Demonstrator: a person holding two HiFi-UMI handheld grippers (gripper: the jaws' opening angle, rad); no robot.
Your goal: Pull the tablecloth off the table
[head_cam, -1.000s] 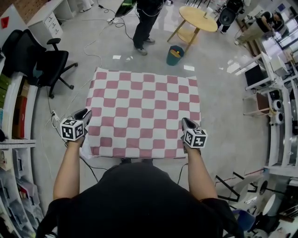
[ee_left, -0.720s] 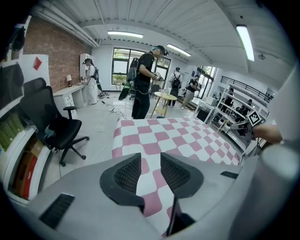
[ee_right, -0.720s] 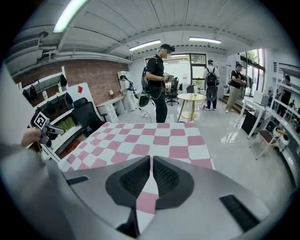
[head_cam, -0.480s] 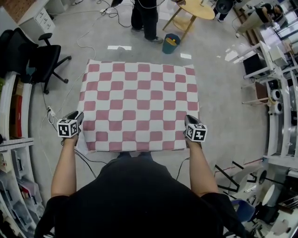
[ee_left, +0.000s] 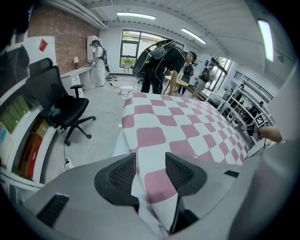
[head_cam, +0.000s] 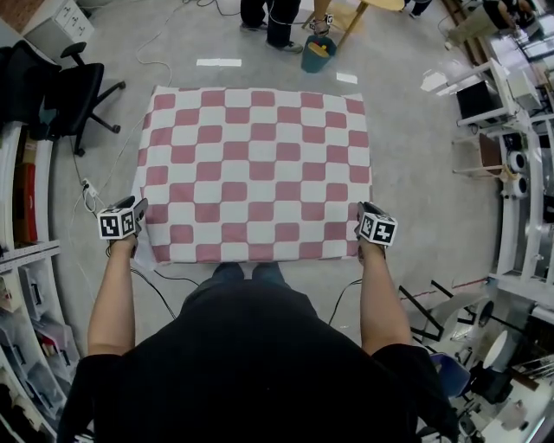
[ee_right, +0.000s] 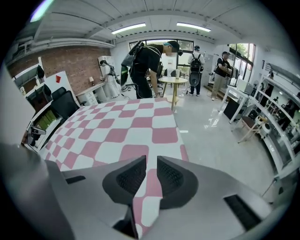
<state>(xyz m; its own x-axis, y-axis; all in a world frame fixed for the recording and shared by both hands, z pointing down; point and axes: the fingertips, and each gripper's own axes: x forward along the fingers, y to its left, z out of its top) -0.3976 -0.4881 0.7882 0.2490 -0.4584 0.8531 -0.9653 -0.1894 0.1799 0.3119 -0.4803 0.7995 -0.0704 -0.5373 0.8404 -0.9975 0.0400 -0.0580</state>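
A red-and-white checked tablecloth (head_cam: 260,164) lies spread flat over the table. My left gripper (head_cam: 138,206) is at the cloth's near left corner and my right gripper (head_cam: 363,209) at its near right corner. In the left gripper view the left gripper (ee_left: 150,171) has just been opening: its jaws stand well apart, and a fold of cloth (ee_left: 161,187) lies loose between them. In the right gripper view the right gripper (ee_right: 151,177) has just been opening too. A narrow strip of cloth (ee_right: 147,197) hangs in its small gap and the pads do not press it.
A black office chair (head_cam: 74,91) stands left of the table, with cables (head_cam: 86,195) on the floor beside it. A teal bucket (head_cam: 318,54), a person's legs (head_cam: 279,17) and a round wooden table (head_cam: 363,7) are beyond the far edge. Shelves (head_cam: 26,285) line the left, benches (head_cam: 519,156) the right.
Both grippers have come back toward me and lower, from over the cloth's near rows to its near corners. The left one has moved outward to the left edge.
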